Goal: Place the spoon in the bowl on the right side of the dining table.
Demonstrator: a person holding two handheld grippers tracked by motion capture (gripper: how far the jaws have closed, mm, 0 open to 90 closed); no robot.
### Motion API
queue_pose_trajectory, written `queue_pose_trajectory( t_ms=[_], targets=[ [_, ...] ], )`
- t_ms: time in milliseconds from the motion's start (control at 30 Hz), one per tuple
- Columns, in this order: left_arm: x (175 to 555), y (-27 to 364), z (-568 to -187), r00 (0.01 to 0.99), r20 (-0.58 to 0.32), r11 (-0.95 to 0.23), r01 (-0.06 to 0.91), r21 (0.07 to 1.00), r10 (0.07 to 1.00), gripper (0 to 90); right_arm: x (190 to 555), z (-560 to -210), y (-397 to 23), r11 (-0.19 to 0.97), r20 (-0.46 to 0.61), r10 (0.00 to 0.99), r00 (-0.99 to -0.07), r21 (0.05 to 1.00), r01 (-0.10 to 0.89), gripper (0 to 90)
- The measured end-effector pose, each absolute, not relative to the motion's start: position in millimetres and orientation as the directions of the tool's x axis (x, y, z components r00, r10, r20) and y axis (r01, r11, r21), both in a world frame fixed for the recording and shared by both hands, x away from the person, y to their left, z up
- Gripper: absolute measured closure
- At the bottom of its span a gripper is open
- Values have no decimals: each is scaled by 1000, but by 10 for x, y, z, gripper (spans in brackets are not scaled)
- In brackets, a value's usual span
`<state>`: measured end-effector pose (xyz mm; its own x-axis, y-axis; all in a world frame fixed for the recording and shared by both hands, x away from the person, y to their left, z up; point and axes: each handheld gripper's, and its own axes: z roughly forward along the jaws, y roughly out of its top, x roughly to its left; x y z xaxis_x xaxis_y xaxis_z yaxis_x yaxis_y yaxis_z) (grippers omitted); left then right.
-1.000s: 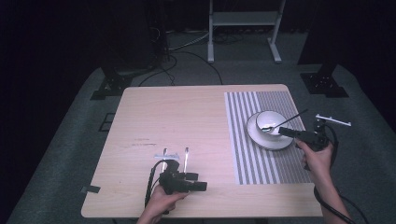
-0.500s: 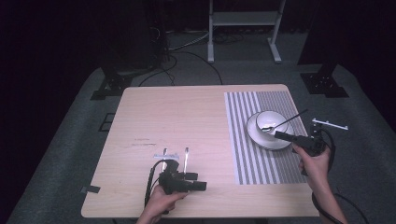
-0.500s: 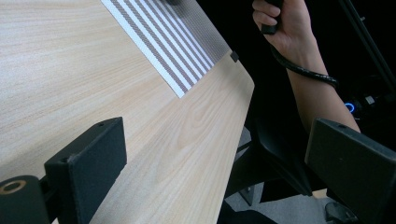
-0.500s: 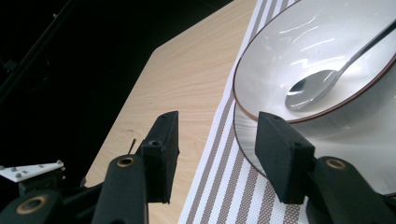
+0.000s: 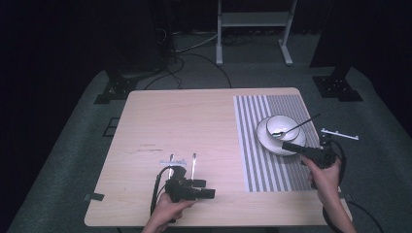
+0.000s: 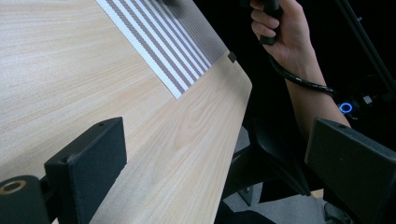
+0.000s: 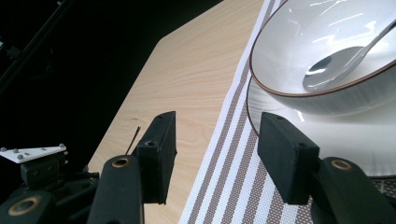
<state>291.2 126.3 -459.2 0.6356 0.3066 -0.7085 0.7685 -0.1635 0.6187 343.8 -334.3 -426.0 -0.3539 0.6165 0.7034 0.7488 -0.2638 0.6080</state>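
A white bowl [image 5: 283,127] with a dark rim stands on a white plate [image 5: 265,138] on the striped placemat [image 5: 262,165]. A metal spoon [image 5: 297,127] leans in the bowl, handle pointing back right. My right gripper [image 5: 287,145] sits at the plate's near edge, pointing left. In the right gripper view its jaws [image 7: 219,144] stand apart with nothing between them; they have just been opening. The bowl [image 7: 327,56] and spoon [image 7: 345,60] lie just beyond the right jaw. My left gripper [image 5: 211,189] rests near the table's front edge, wide open [image 6: 219,177] and empty.
The wooden table [image 5: 184,121] is bare on its left and middle. The placemat [image 6: 163,42] stops short of the near right corner. The right hand [image 6: 280,28] and its cable hang past that corner. Stands and cables sit on the dark floor behind.
The right hand and gripper have shifted slightly left and toward the near edge, along the plate's rim. The left gripper has stayed put.
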Motion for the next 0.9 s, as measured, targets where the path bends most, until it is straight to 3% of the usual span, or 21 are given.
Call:
queue_pose_trajectory(
  t_ms=[900],
  targets=[
    [2914,1296,-4585,635,-706,-157,768,621,312,39,3171,-4333,-3099,-209,694,594,-407,621,755,422]
  ],
)
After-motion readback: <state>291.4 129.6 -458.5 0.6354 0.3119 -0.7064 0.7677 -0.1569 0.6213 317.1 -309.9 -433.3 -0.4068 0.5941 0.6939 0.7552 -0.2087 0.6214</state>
